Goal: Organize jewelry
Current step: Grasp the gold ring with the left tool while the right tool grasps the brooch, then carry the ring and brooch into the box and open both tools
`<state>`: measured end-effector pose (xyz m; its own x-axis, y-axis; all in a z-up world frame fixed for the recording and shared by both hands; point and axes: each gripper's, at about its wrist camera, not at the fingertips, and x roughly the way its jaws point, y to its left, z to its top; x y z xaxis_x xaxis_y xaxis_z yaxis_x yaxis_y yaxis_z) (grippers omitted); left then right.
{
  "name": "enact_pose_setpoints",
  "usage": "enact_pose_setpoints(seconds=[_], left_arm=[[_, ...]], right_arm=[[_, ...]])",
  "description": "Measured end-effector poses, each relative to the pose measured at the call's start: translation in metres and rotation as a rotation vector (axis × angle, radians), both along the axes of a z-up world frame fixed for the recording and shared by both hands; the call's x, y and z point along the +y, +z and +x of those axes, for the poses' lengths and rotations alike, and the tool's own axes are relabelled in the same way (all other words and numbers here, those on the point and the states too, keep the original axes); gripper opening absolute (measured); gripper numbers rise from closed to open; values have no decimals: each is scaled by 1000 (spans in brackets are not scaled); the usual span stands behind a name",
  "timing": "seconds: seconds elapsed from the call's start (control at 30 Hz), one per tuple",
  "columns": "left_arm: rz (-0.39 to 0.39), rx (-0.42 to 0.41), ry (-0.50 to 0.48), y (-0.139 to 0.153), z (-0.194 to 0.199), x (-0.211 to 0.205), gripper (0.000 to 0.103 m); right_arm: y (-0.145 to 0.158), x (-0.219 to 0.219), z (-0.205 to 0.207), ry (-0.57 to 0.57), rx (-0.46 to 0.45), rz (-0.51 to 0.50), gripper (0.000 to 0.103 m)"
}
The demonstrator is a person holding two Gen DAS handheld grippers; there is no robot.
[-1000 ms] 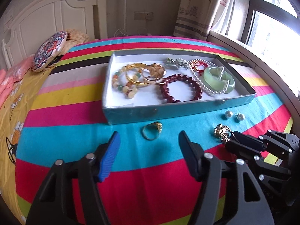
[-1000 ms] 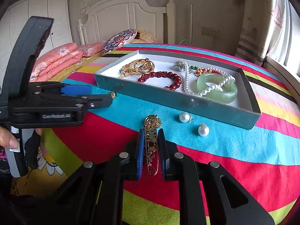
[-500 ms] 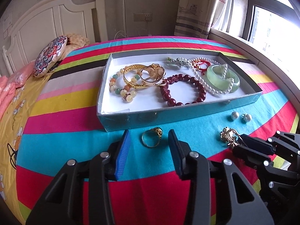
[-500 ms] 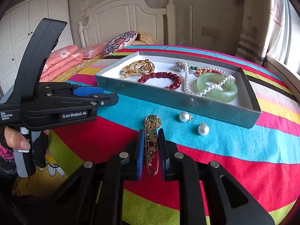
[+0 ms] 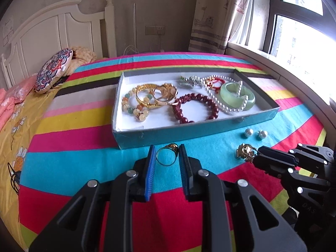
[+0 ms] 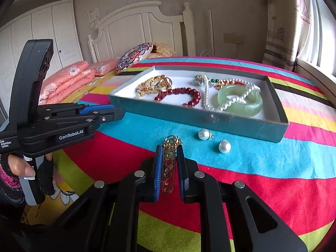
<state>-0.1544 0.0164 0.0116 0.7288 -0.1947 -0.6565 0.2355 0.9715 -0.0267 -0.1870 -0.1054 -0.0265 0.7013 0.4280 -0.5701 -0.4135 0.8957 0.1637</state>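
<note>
A gold ring [image 5: 167,154] lies on the striped bedspread just in front of the grey-blue jewelry tray [image 5: 189,133]. My left gripper [image 5: 167,157] has closed around the ring, its pads touching its sides. My right gripper [image 6: 169,163] is shut on a gold brooch pin [image 6: 169,163], which also shows in the left wrist view [image 5: 244,151]. Two pearl earrings [image 6: 214,140] lie on the bedspread in front of the tray. The tray [image 6: 210,118] holds gold bangles, a red bead bracelet, a pearl necklace and a green jade bangle.
A round patterned cushion [image 5: 53,70] and pink folded bedding [image 6: 69,79] lie toward the white headboard [image 5: 63,31]. A window and curtain stand to the right. The left gripper body [image 6: 52,124] is at the left of the right wrist view.
My left gripper moved forward and closed from wide open to gripping the gold ring. My right gripper stayed shut on the brooch pin, nearly still.
</note>
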Motion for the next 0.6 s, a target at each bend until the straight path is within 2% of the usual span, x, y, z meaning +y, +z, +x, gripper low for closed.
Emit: enact_pose_setpoints(seconds=[0.03, 0.07, 0.23, 0.33, 0.43, 0.5, 0.6], left_arm=[[-3, -10, 0, 4, -2, 0, 21], [-7, -24, -2, 10, -4, 1, 21], [-9, -63, -12, 29, -6, -2, 22], [-13, -57, -15, 29, -5, -2, 22], [-6, -40, -19, 23, -5, -3, 22], [-6, -28, -20, 18, -6, -4, 22], [-6, -17, -24, 13, -5, -5, 22]], right_arm=[[3, -2, -1, 0, -6, 7, 13], [7, -3, -1, -2, -13, 15, 6], [16, -4, 1, -14, -37, -6, 6], [6, -4, 7, 18, 26, -5, 7], [1, -5, 5, 22, 35, 1, 15], [1, -5, 5, 31, 41, 9, 32], [-2, 1, 6, 24, 29, -39, 32]])
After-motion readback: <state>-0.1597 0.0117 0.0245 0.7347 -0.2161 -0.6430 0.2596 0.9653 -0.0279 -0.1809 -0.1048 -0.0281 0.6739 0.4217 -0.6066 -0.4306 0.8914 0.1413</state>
